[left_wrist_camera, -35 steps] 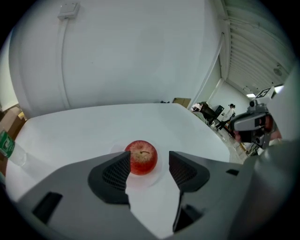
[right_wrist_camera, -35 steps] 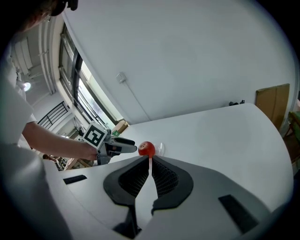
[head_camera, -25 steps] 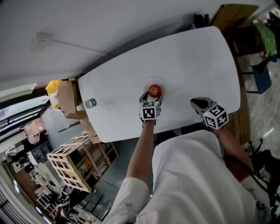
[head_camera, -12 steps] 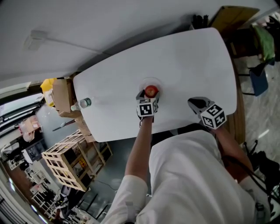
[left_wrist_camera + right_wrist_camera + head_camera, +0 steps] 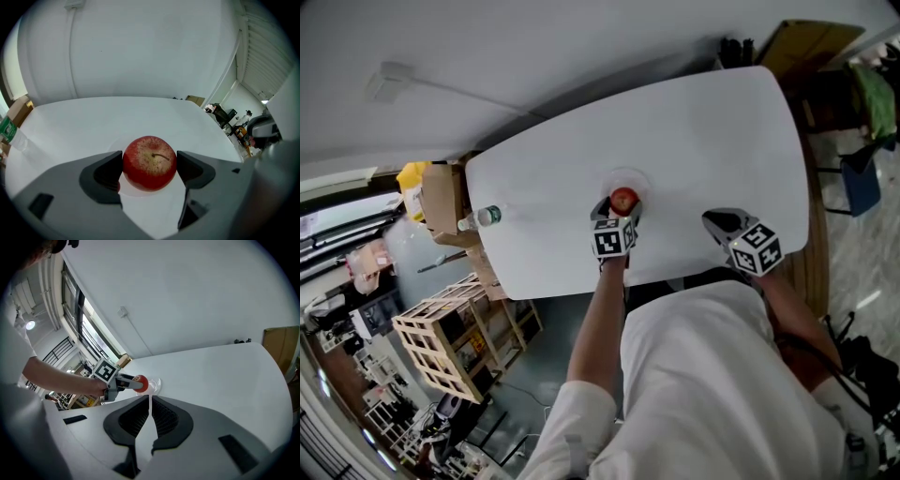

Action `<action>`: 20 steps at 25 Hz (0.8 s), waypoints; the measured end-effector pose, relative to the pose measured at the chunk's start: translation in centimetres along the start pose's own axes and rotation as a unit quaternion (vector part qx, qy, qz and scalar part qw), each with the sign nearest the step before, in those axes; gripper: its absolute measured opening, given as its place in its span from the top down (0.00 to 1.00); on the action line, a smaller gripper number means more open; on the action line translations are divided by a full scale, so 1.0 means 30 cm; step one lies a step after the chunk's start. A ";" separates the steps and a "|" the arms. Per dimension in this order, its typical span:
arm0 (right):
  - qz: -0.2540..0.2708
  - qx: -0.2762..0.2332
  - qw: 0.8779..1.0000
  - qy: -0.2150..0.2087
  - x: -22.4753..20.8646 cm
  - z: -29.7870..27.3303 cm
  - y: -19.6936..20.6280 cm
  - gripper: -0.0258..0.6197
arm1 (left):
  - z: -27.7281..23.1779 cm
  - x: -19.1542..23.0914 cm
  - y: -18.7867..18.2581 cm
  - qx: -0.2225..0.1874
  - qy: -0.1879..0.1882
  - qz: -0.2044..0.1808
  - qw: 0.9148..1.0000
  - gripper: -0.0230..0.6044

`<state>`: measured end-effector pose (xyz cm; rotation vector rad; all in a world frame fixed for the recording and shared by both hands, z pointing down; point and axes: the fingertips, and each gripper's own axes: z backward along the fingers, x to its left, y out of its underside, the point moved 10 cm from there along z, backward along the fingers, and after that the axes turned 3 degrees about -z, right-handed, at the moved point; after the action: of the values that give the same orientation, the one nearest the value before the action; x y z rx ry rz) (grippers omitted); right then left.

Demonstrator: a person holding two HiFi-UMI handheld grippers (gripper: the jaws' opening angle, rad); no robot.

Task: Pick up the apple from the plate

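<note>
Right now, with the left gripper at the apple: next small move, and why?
Probably a short, straight lift of the left gripper. Its jaws press both sides of the apple, which appears to sit on the plate, so closing further would add nothing. The right gripper is shut and empty, well off to the side.
</note>
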<state>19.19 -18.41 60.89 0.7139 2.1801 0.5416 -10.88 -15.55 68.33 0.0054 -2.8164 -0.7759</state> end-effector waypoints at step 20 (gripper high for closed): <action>0.040 -0.001 0.999 -0.013 0.138 -0.035 0.006 0.89 | 0.331 -0.023 0.075 -0.097 0.035 0.039 0.994 0.38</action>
<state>16.15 -15.76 59.43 0.8064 2.1339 0.5724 -12.19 -8.54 61.01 -0.1053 -2.6463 -1.0077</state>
